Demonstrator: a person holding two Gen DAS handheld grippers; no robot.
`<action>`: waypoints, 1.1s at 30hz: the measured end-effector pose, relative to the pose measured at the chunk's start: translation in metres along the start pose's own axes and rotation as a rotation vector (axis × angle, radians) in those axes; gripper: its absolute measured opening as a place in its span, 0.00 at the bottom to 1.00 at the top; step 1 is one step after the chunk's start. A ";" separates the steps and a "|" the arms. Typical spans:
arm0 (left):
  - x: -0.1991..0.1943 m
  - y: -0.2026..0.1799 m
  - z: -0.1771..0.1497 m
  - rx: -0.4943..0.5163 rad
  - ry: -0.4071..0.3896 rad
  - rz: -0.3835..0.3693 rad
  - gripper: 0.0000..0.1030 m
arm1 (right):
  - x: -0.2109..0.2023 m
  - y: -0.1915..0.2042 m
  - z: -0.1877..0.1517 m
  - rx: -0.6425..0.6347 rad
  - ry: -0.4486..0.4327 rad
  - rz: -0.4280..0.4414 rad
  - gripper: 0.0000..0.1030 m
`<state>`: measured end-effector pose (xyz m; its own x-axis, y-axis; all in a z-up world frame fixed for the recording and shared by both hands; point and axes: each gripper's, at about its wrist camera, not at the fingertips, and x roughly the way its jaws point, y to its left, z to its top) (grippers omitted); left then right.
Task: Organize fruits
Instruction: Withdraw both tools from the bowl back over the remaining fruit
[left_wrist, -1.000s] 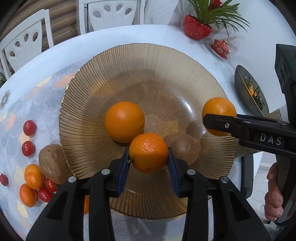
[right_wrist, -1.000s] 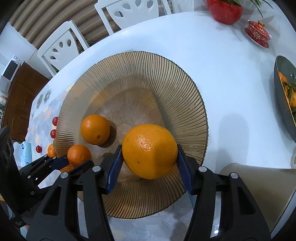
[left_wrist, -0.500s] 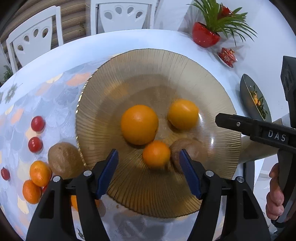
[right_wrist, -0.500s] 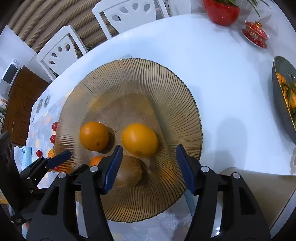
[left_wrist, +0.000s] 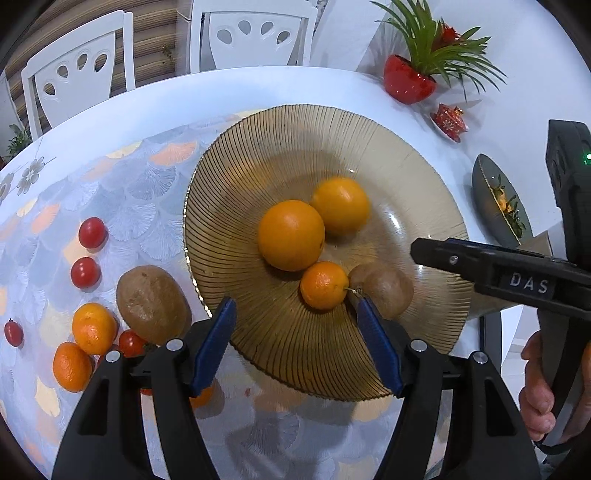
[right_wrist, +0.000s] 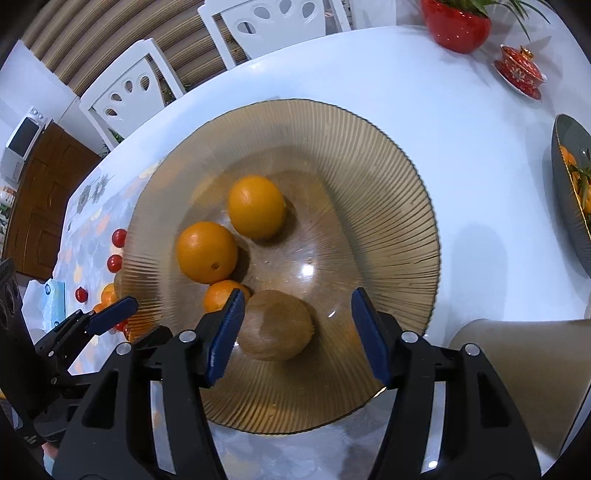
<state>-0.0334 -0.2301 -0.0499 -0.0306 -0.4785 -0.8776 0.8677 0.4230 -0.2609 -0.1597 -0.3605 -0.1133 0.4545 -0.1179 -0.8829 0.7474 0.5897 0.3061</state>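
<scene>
Fruit lies loose on the scale-patterned, glossy cloth (left_wrist: 122, 206) at nine o'clock in the left wrist view: four round red tomatoes, with a fifth half hidden, two dimpled mandarins (left_wrist: 92, 326), and one fuzzy brown oval kiwi (left_wrist: 151, 302) just beside the bowl's rim. The bowl (left_wrist: 288, 125) is amber glass, round and shallow, ribbed with fine radial lines and smooth at its centre. Four fruits rest in it: two smooth oranges (left_wrist: 290, 234) touching each other, one small mandarin (left_wrist: 323, 285) touching the nearer orange at its five o'clock, and one kiwi (left_wrist: 386, 288) just beside that mandarin. The left gripper (left_wrist: 295, 343) hangs over the bowl's six o'clock rim with its blue ridged pads wide apart, holding nothing. The right gripper (right_wrist: 295, 334) is likewise spread and empty, above the kiwi (right_wrist: 275, 325). At three o'clock stand one grey ribbed dish (left_wrist: 495, 199), one red lidded cup (left_wrist: 448, 120) and one glossy red pot (left_wrist: 408, 83) with a spiky green plant.
</scene>
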 end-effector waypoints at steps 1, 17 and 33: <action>-0.002 0.001 0.000 0.001 -0.004 -0.002 0.65 | 0.000 0.002 -0.001 -0.002 0.000 0.000 0.59; -0.035 0.056 -0.032 -0.062 -0.022 0.032 0.65 | -0.002 0.033 -0.016 -0.015 -0.009 0.002 0.60; -0.094 0.201 -0.105 -0.335 -0.062 0.159 0.65 | 0.008 0.138 -0.048 -0.182 0.015 0.090 0.60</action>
<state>0.0916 -0.0197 -0.0620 0.1305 -0.4285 -0.8941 0.6487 0.7189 -0.2499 -0.0761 -0.2417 -0.0949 0.5072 -0.0473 -0.8605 0.6035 0.7323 0.3155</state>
